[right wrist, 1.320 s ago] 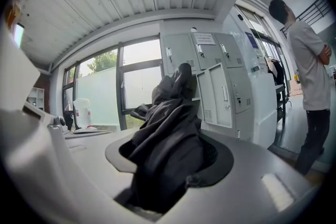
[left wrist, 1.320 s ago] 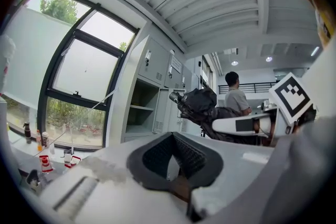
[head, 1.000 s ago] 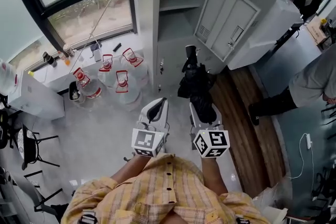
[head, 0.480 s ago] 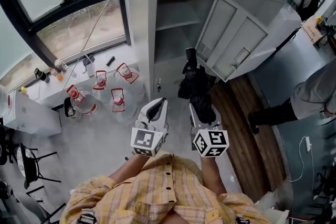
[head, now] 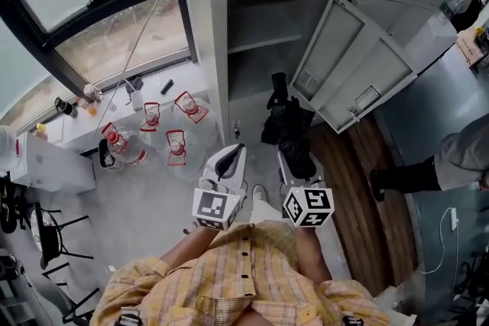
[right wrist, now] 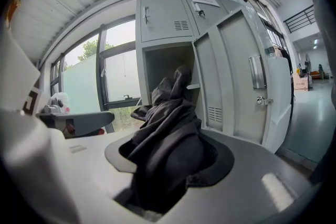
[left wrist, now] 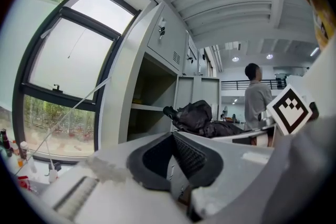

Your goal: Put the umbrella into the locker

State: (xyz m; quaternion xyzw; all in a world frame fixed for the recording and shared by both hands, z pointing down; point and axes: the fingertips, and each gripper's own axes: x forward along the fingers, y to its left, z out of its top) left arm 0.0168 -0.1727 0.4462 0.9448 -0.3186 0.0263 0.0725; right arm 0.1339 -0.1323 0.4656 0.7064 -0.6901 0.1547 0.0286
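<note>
A folded black umbrella (head: 284, 122) sticks forward out of my right gripper (head: 293, 155), which is shut on its lower part. Its handle end points at the open grey locker compartment (head: 263, 34), a little short of the opening. In the right gripper view the dark fabric (right wrist: 168, 128) fills the gap between the jaws, and the open compartment (right wrist: 163, 68) stands straight ahead. The locker door (head: 355, 61) hangs open to the right. My left gripper (head: 231, 151) is beside the right one, jaws together with nothing in them, and in its own view (left wrist: 174, 136) it faces the locker's left edge.
Several water jugs (head: 164, 126) stand on the floor left of the locker, under a large window (head: 99, 19). A person (head: 451, 160) stands at the right, beyond a wooden floor strip (head: 367, 187). A shelf (head: 256, 43) crosses the compartment. A black chair (head: 46, 225) is at far left.
Both grippers and the umbrella have come closer to the locker, whose open compartment now looks larger and nearer. The grip on the umbrella has not altered.
</note>
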